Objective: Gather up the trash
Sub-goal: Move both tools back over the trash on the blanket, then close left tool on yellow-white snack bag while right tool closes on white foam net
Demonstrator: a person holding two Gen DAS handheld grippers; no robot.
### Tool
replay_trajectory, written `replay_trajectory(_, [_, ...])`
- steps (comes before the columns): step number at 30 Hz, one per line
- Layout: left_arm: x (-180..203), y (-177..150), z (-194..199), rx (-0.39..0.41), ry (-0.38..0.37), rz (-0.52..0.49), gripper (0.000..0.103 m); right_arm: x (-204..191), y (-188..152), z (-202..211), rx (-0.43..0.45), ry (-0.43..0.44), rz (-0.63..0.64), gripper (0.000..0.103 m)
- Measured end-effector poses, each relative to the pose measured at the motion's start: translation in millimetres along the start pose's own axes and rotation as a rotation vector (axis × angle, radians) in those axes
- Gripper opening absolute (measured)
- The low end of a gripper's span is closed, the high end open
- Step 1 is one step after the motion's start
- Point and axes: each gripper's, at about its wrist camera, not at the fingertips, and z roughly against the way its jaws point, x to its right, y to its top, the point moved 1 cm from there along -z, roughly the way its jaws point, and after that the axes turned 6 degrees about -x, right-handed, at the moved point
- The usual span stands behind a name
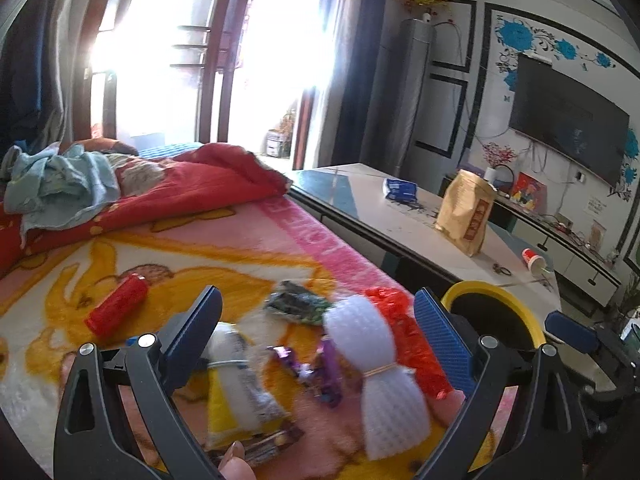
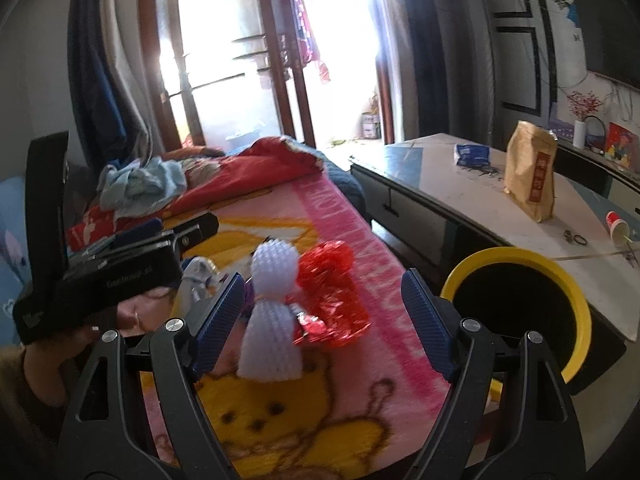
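Note:
Trash lies on the cartoon blanket (image 1: 132,248): a white foam net tied with a rubber band (image 1: 380,360), a red foil wrapper (image 1: 408,332), a purple wrapper (image 1: 324,368), a green wrapper (image 1: 296,304), a white-yellow packet (image 1: 240,384) and a red cylinder (image 1: 118,306). My left gripper (image 1: 318,312) is open just above this pile. My right gripper (image 2: 324,296) is open, with the foam net (image 2: 272,312) and red wrapper (image 2: 332,296) between its fingers' lines. A yellow-rimmed black bin (image 2: 520,304) stands beside the bed; it also shows in the left wrist view (image 1: 496,316).
A low table (image 2: 460,196) to the right carries a brown paper bag (image 2: 532,172), a blue packet (image 2: 472,155) and a red paper cup (image 2: 618,226). Red bedding (image 1: 192,188) and light blue clothes (image 1: 60,184) are piled at the far end of the bed.

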Motion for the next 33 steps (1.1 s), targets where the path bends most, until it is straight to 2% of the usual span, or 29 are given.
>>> replay_trajectory(14, [-59.6, -16.9, 5.3, -0.057, 0.069, 0.075, 0.094, -34.6, -26.5, -40.1, -0.131, 0.049, 0.051, 0.072])
replay_trajectory(23, [-79.9, -32.0, -2.2, -0.127, 0.030, 0.136, 0.092, -43.3, -44.0, -62.7, -0.210, 0.071, 0.041, 0.071])
replay_trajectory(28, [-73.4, -42.4, -13.7, -0.173, -0.011, 0.132, 0.078, -41.1, -48.7, -72.6, -0.242, 0.076, 0.022, 0.066])
replay_trajectory(33, [-68.9, -53.9, -35.7, -0.255, -0.052, 0.159, 0.068, -36.5, -52.7, -83.6, -0.272, 0.086, -0.003, 0.060])
